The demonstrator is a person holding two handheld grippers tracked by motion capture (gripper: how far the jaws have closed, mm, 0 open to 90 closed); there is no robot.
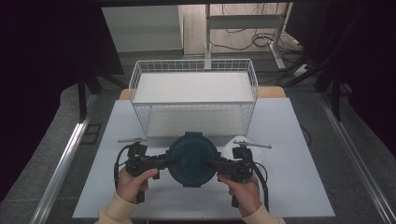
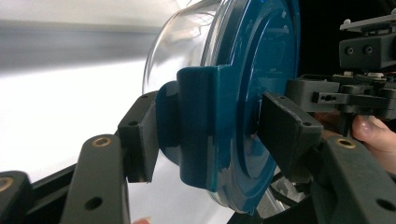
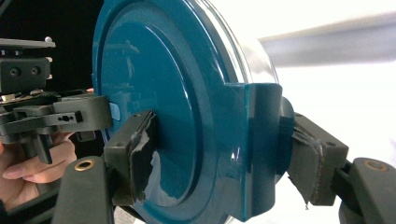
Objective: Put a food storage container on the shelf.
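Both grippers, left [image 1: 169, 162] and right [image 1: 211, 164], clamp the 2 side latches of the lidded glass container [image 1: 192, 159], held level between them, near side of the wire basket [image 1: 194, 101].

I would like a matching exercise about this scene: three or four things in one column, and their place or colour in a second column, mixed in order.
Things:
1. lidded glass container
2. wire basket
3. left gripper
4. right gripper

Descriptions:
A. white, at the far side of the table
B. clamped on the left latch of the lid
C. dark teal lid, held between both grippers
D. clamped on the right latch of the lid

Pairs: 1-C, 2-A, 3-B, 4-D
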